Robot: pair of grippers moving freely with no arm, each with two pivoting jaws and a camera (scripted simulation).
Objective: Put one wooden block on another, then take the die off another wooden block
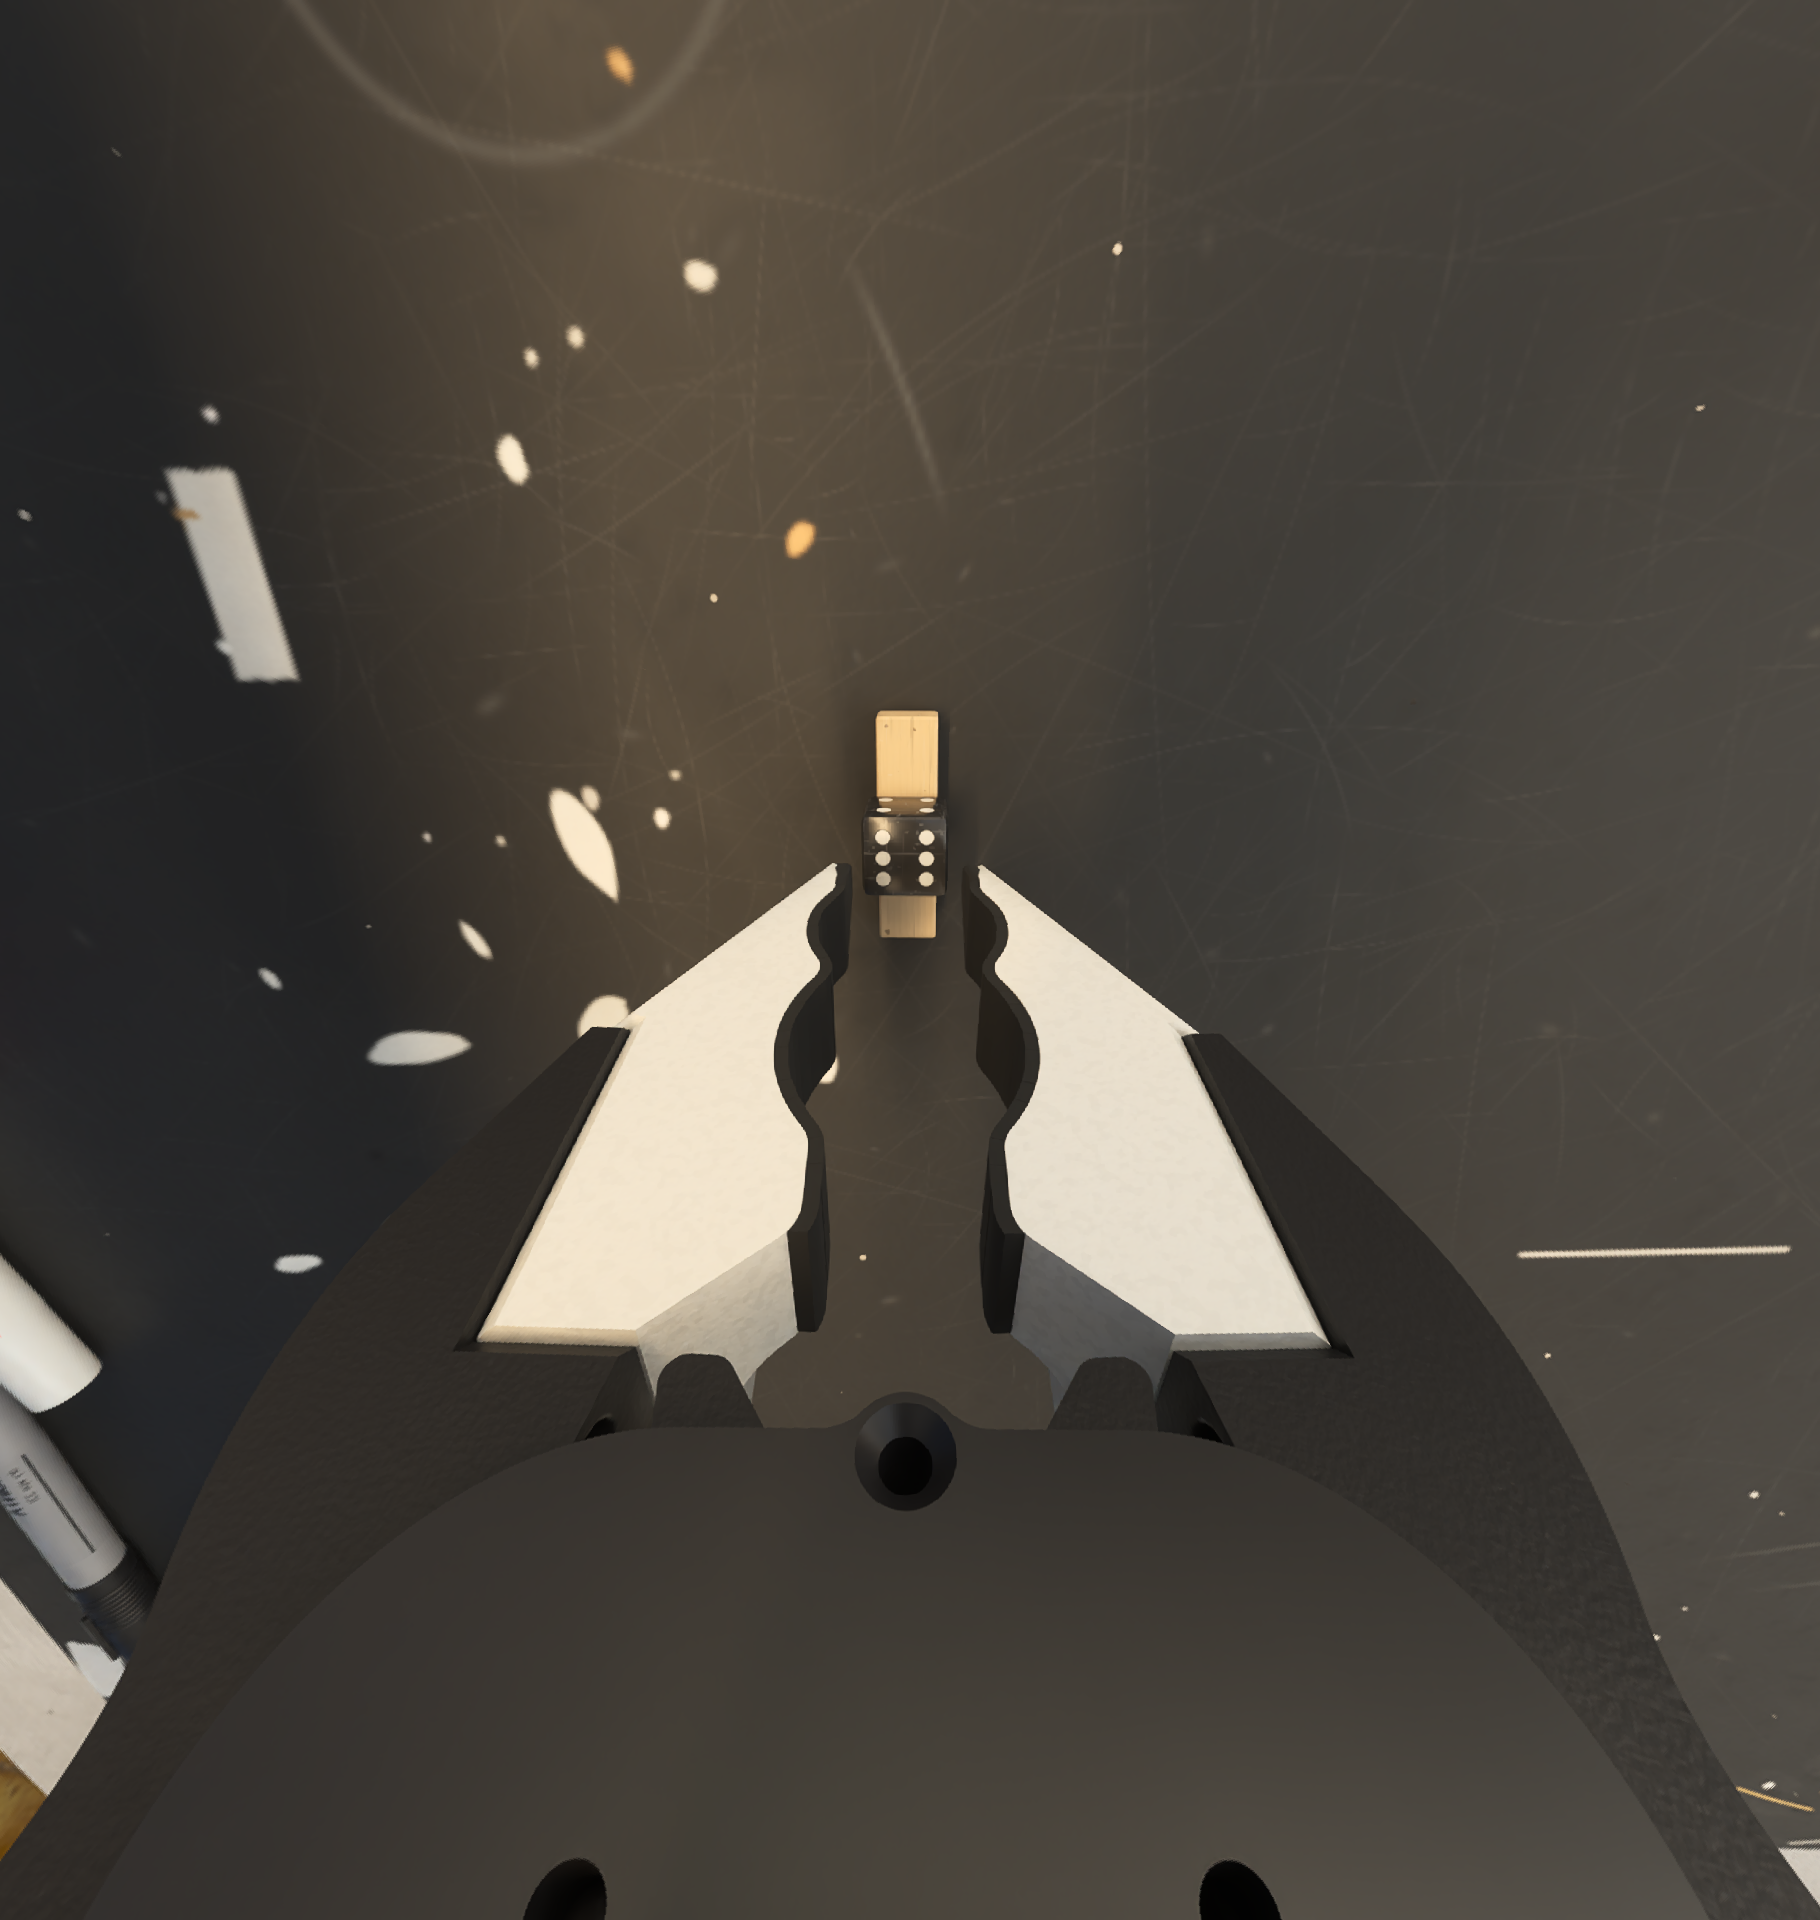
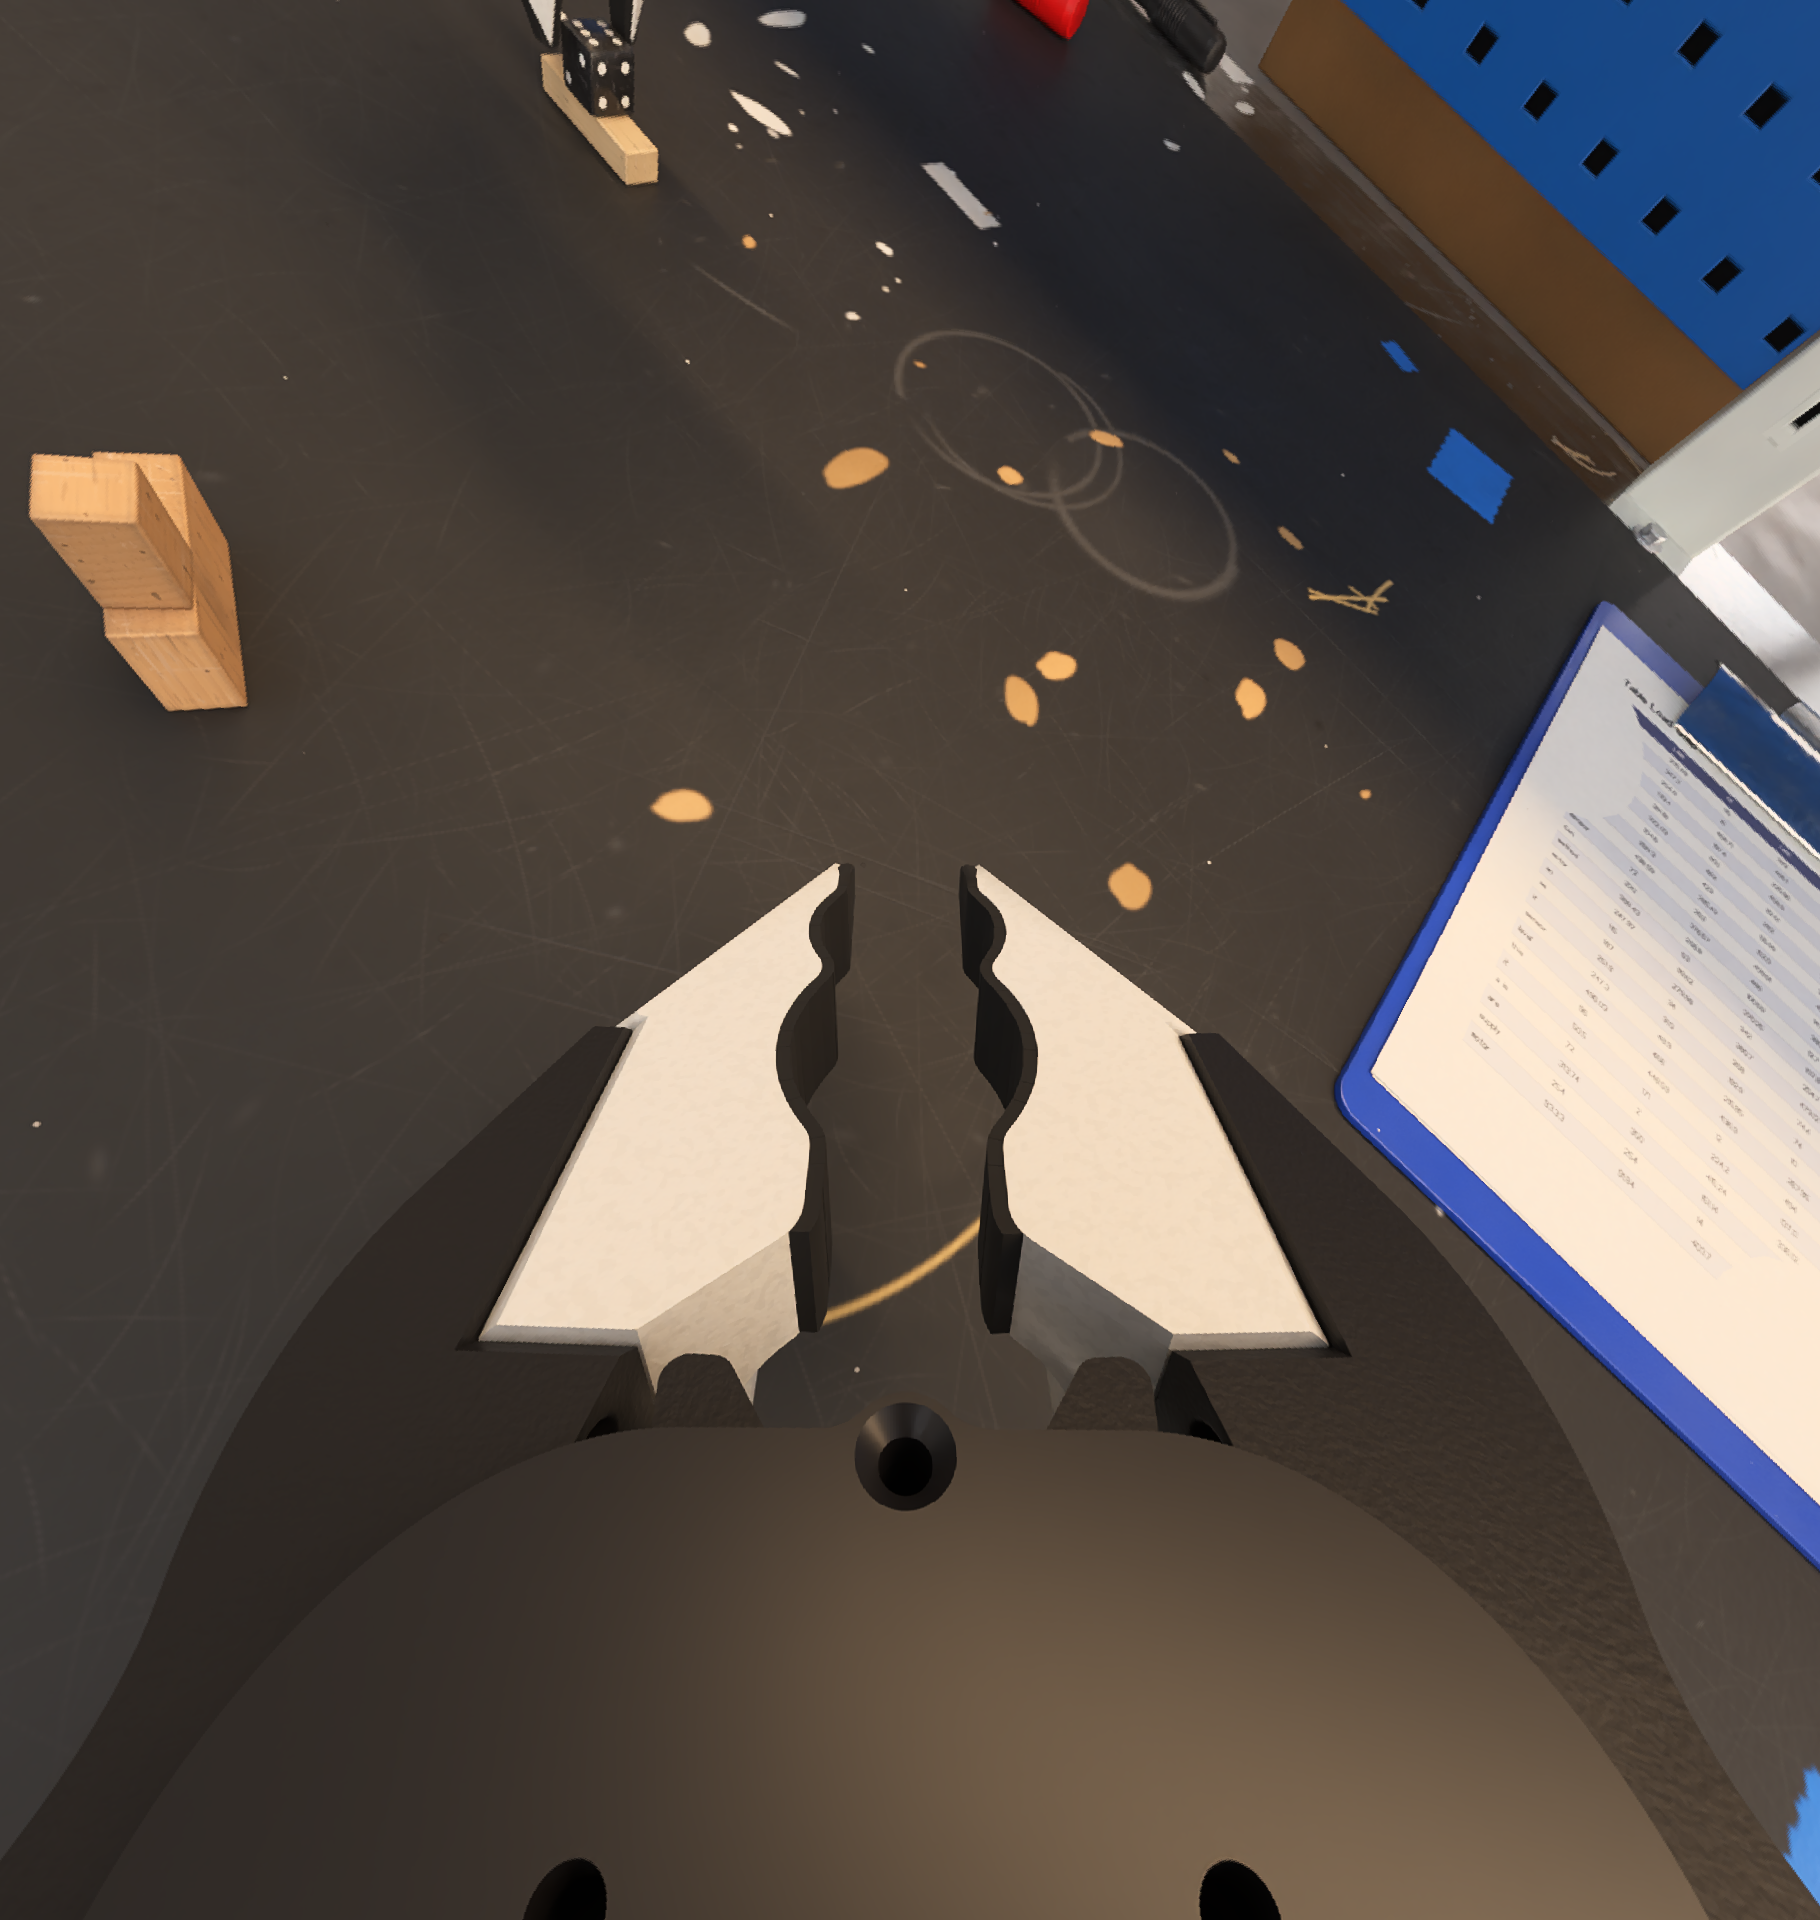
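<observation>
Fingers of my left gripper (image 1: 906,878) stand apart, white with dark wavy inner edges, and they hold nothing. I see their tips just short of the black die with white pips (image 1: 904,854), one on either side of its near edge; whether they touch it I cannot tell. That die sits on a long pale wooden block (image 1: 907,750) lying flat on the dark scratched counter (image 1: 1405,623), with block ends showing both beyond the die and in front of it. In my right wrist view the same die (image 2: 596,67) rests near the far end of its block (image 2: 615,133), and the left gripper's white finger tips (image 2: 544,16) flank it at the top edge.

My right gripper (image 2: 906,883) is well apart from all that, hovering over bare counter (image 2: 470,935), its fingers likewise spread and empty. Off to its left, two light wooden blocks are stacked: the upper block (image 2: 106,530) lies on the lower block (image 2: 194,623), skewed so their ends do not line up.

At the right edge I see a blue clipboard with a printed sheet (image 2: 1654,1091), and above it a blue perforated panel (image 2: 1633,156). In the left wrist view, a white marker (image 1: 12,1320) and a grey marker (image 1: 49,1507) lie at the lower left corner.
</observation>
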